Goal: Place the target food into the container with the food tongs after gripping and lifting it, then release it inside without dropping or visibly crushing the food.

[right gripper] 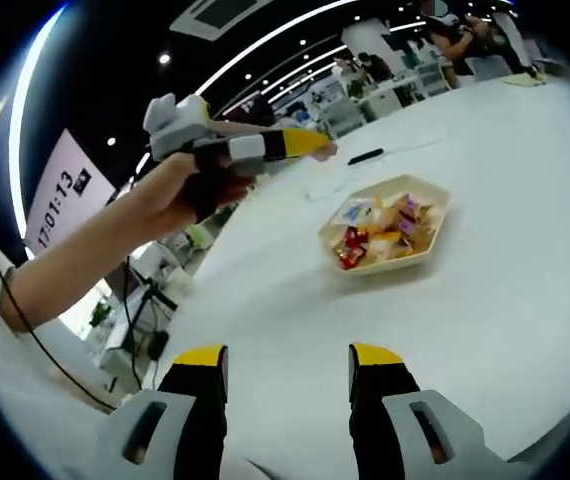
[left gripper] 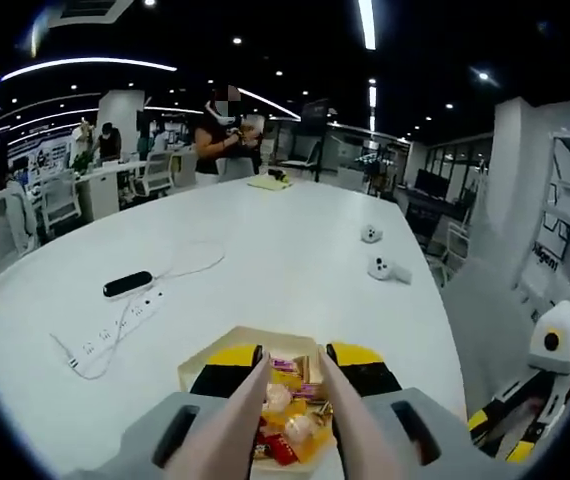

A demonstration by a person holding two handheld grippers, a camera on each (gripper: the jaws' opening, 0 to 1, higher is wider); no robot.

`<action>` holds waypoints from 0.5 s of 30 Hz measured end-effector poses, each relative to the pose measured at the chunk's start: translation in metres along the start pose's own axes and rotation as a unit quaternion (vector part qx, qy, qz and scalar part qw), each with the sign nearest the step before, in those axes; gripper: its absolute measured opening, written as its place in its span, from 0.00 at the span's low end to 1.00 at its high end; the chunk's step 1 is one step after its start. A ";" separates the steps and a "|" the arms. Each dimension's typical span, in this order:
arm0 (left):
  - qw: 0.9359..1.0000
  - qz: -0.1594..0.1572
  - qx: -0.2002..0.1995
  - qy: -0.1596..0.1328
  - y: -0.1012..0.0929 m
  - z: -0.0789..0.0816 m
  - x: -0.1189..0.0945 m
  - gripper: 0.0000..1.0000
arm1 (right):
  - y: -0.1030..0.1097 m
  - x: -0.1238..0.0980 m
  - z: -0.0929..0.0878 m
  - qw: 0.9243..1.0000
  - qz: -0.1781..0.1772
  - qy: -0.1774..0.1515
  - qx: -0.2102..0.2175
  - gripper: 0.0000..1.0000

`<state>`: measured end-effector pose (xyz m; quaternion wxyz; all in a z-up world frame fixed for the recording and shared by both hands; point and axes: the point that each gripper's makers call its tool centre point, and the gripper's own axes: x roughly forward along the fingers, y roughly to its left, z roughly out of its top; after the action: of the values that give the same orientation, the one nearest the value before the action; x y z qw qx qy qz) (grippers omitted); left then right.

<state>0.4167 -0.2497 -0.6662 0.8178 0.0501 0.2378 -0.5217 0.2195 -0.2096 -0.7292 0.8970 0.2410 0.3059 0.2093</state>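
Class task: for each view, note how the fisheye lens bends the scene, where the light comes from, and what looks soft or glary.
Left gripper view: the white table bulges into a dome, ceiling strip lights curve, and the tongs close to the lens look soft over the snack tray. Right gripper view: the table edge bows, glare washes the table, and the left gripper is slightly blurred.

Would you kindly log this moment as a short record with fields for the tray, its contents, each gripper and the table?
tray: hexagonal tray, pale, on the white table
contents: mixed wrapped snacks
left gripper: left gripper above the tray, jaws apart; pale tongs run forward between them over the snacks
right gripper: right gripper open, holding nothing, well short of the tray
table items: power strip, black remote, two white controllers
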 end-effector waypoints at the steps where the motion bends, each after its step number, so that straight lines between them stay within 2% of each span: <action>1: 1.000 -0.002 -0.002 -0.001 -0.002 0.000 -0.001 0.24 | 0.000 0.000 0.000 1.000 0.000 0.000 0.001 0.48; 8: 1.000 0.001 -0.014 -0.017 -0.002 0.006 -0.012 0.24 | 0.004 0.002 -0.001 1.000 0.007 0.003 -0.003 0.48; 15: 0.999 0.010 -0.023 -0.040 0.003 0.013 -0.035 0.24 | 0.011 0.004 -0.003 1.000 0.015 0.007 -0.007 0.48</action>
<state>0.4116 -0.2233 -0.6399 0.8326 0.0132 0.2164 -0.5096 0.2181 -0.1979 -0.7276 0.8934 0.2375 0.3069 0.2264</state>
